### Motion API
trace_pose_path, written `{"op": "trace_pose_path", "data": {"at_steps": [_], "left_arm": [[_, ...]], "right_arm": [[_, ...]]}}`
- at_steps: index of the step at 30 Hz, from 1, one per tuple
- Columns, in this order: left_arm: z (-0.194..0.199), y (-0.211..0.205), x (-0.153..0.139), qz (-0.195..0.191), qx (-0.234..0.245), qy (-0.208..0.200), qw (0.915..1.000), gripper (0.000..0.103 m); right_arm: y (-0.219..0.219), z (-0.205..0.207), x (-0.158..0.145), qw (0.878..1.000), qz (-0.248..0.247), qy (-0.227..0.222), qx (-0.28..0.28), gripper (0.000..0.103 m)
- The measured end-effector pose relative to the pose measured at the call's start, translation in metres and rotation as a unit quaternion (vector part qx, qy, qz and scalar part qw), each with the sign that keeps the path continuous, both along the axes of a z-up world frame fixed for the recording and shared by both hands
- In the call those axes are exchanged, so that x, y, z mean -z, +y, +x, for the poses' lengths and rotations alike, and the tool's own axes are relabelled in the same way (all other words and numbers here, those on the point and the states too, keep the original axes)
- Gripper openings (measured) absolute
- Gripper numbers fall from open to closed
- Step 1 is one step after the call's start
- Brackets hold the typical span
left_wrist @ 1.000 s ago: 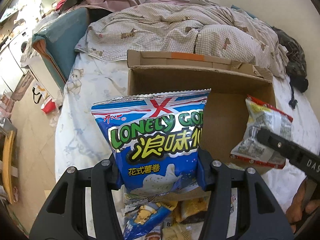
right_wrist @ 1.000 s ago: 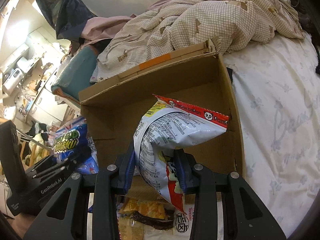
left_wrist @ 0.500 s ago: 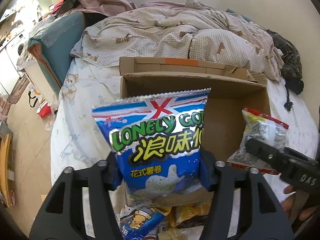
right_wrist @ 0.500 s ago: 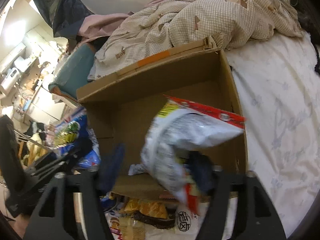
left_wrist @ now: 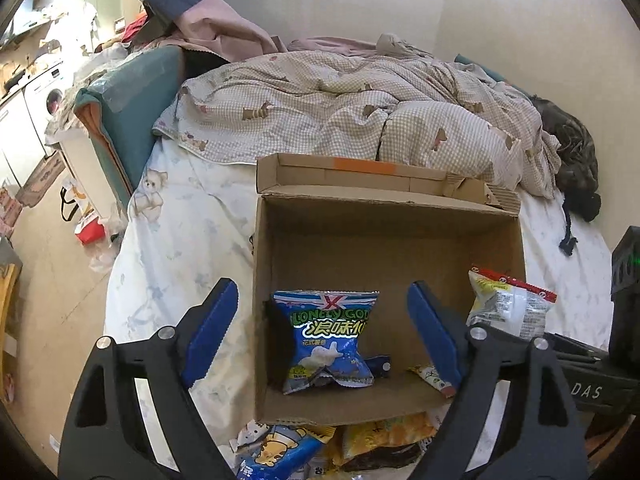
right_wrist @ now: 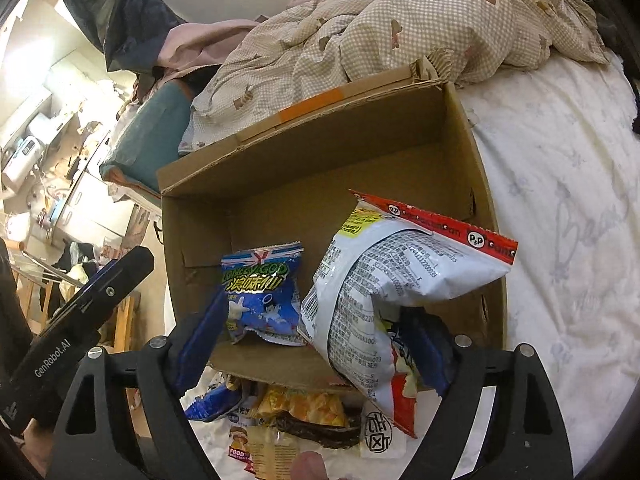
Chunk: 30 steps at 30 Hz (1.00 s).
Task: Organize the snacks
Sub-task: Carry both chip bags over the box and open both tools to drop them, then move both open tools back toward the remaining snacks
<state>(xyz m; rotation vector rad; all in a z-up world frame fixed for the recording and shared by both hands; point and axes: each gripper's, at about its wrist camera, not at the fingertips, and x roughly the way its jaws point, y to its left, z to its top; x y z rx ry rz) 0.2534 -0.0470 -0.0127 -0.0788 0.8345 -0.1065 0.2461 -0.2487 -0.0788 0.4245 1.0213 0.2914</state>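
Lying on the floor of the cardboard box [left_wrist: 384, 236], toward its left wall, the blue chip bag [left_wrist: 326, 340] is seen at about twelve o'clock from the left gripper [left_wrist: 324, 340], whose jaws have just been opening and now stand wide apart with nothing pressed between them; the bag sits below them, released. The bag's long axis runs roughly from six to twelve o'clock, its sealed top edge pointing away.

The right gripper [right_wrist: 320, 344] has likewise just been opening, and its blue pads are spread. The white and red snack bag [right_wrist: 384, 292] is still between them, leaning against the right-hand pad over the box's near right corner, its red seal tilted toward two o'clock; whether it has fully dropped cannot be told.

More loose snack packets [right_wrist: 304, 412] are heaped on the bed sheet [right_wrist: 560, 240] at six o'clock, just outside the near wall of the box. That heap is judged about equally near to both hands.
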Motion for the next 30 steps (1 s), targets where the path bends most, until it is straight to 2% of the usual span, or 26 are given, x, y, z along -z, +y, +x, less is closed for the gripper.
{"op": "trace_pose_path", "data": {"at_steps": [6, 10, 17, 24, 30], "left_arm": [[-0.002, 0.001, 0.000, -0.002, -0.001, -0.003, 1.0000, 0.084], [-0.002, 0.003, 0.001, 0.003, -0.006, 0.002, 1.0000, 0.084], [-0.010, 0.014, -0.001, -0.012, -0.020, 0.010, 0.9997, 0.085], [-0.026, 0.022, -0.002, -0.018, -0.026, 0.020, 0.9993, 0.084], [-0.045, 0.031, -0.006, -0.015, -0.029, 0.025, 0.9992, 0.084]], "right_arm": [[0.004, 0.000, -0.007, 1.000, 0.000, -0.017, -0.018, 0.086], [-0.004, -0.001, -0.005, 1.000, 0.014, -0.014, -0.004, 0.087], [-0.010, -0.010, -0.010, 1.000, 0.027, -0.016, 0.005, 0.087], [-0.003, -0.033, -0.021, 0.999, 0.021, -0.024, -0.009, 0.087], [-0.007, -0.052, -0.021, 1.000, 0.026, -0.012, -0.006, 0.087]]}}
